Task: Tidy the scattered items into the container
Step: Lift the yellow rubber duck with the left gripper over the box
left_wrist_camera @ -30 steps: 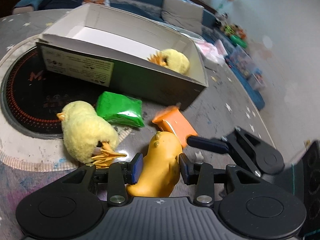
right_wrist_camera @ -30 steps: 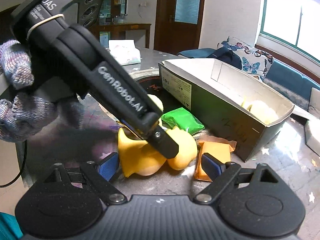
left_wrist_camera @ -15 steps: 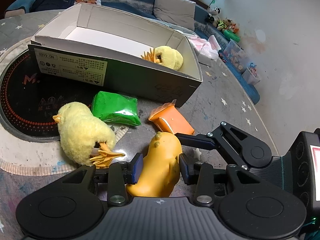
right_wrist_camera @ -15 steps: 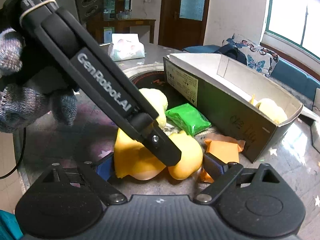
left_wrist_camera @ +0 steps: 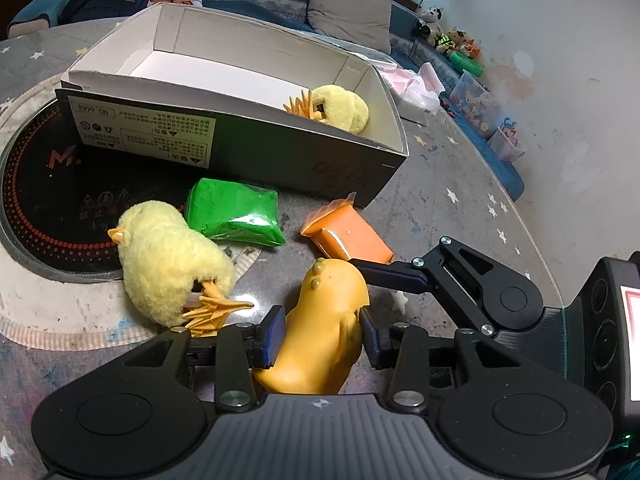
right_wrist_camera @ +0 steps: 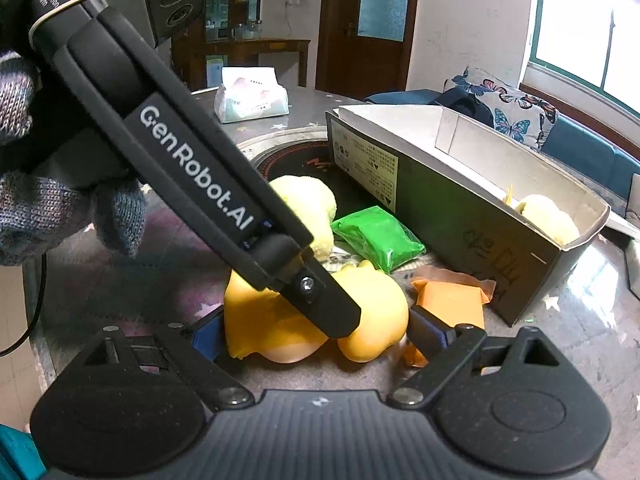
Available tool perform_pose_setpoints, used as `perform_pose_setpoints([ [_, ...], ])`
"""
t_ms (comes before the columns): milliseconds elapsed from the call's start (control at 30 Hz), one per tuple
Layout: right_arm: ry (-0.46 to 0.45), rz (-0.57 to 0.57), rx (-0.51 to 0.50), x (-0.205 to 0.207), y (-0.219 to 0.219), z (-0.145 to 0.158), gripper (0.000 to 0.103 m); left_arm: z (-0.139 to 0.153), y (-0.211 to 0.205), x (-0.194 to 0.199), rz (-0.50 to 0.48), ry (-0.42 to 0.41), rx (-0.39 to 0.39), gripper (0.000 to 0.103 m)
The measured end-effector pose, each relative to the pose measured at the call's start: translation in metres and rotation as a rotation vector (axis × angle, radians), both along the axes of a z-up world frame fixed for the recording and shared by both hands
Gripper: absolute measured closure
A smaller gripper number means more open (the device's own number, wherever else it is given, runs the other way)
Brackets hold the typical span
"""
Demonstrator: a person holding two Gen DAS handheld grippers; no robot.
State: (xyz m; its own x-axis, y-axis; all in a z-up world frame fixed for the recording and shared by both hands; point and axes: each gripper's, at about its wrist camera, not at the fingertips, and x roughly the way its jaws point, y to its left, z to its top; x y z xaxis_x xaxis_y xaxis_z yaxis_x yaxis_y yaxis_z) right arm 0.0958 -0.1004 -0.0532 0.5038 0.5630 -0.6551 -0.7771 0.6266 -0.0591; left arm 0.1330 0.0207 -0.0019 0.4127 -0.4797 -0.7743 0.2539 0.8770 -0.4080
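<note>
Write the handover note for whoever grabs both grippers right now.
Left gripper: jaws shut on the orange rubber duck, which sits on the table.
Right gripper: jaws open, straddling the same duck from the other side; not gripping.
Done: one plush chick lies in the box.
Left: the duck, the second plush chick, the green packet and the orange packet, all on the table in front of the box.

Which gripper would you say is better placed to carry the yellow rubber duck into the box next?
Left. The left gripper has both pads against the rubber duck; the right gripper stands open around it, beside the box.
</note>
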Motion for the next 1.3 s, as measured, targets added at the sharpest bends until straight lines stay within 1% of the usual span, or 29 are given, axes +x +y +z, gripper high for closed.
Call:
perform_pose_setpoints([
  [167, 0.002, -0.01, 0.005, -0.002, -0.001, 0.0, 0.01, 0.002, -0.001, -0.003, -0.005, 0.003, 0.005, 0.059],
  [333, 0.0, -0.011, 0.001, -0.006, -0.002, 0.003, 0.01, 0.008, -0.005, -0.006, -0.017, -0.011, 0.005, 0.06],
  [533, -0.056, -0.012, 0.002, -0.01, -0.009, 0.021, 0.01, 0.032, -0.011, -0.004, -0.022, -0.073, -0.004, 0.06],
  [633, -0.089, -0.017, 0.011, -0.003, -0.012, 0.033, 0.01, 0.045, -0.016, 0.002, -0.02, -0.104, -0.008, 0.06],
  [767, -0.14, -0.024, 0.004, 0.01, -0.012, 0.049, 0.01, 0.063, -0.024, 0.017, -0.029, -0.154, 0.0, 0.06],
  [933, -0.195, -0.045, 0.001, 0.032, -0.012, 0.065, 0.01, 0.081, -0.03, 0.045, -0.022, -0.196, -0.014, 0.06],
  [1100, -0.231, -0.058, -0.022, 0.059, -0.007, 0.076, 0.01, 0.086, -0.032, 0.077, -0.012, -0.208, -0.029, 0.06],
  [1300, -0.216, -0.042, -0.031, 0.1, -0.003, 0.075, 0.01, 0.081, -0.024, 0.114, 0.016, -0.183, -0.037, 0.06],
])
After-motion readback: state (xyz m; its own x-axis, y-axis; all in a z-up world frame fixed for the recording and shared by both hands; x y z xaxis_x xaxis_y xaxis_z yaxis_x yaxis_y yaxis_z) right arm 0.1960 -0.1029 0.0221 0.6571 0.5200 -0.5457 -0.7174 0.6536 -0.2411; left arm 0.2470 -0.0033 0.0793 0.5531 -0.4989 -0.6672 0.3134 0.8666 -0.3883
